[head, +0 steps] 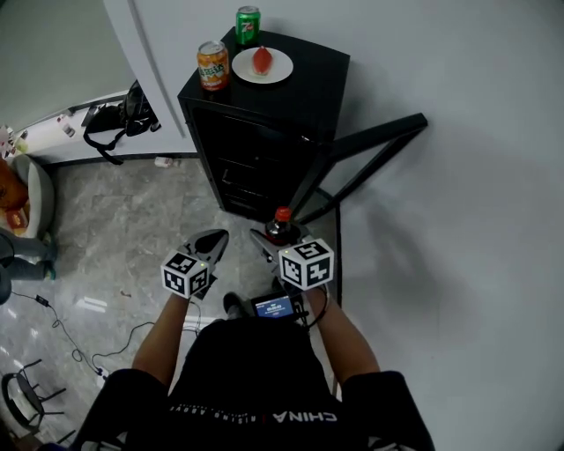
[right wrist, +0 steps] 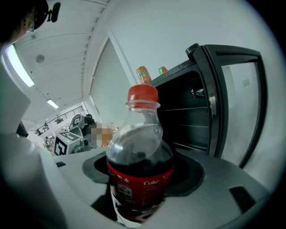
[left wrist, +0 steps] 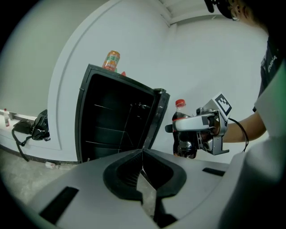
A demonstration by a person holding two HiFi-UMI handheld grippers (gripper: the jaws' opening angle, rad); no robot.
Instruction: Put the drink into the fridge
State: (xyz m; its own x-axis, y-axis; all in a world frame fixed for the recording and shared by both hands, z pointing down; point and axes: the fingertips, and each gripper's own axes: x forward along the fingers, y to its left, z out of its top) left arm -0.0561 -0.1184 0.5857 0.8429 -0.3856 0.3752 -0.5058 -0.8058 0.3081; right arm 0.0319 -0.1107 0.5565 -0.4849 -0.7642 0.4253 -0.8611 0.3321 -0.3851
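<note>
A cola bottle [head: 280, 227] with a red cap is held upright in my right gripper [head: 275, 243], which is shut on its body. In the right gripper view the bottle [right wrist: 140, 167] fills the middle between the jaws. The black mini fridge [head: 264, 145] stands just ahead of it. Its glass door [head: 370, 157] is swung open to the right, and the dark shelves [left wrist: 114, 125] inside are bare. My left gripper [head: 214, 238] hovers left of the bottle, shut and holding nothing. In the left gripper view the bottle [left wrist: 180, 129] and the right gripper [left wrist: 199, 127] show in front of the open door.
On the fridge top stand an orange can [head: 212, 65], a green can [head: 248, 25] and a white plate [head: 278, 70] with a red fruit. A black bag [head: 115, 119] lies by the wall at the left. Cables [head: 53, 326] trail over the marble floor.
</note>
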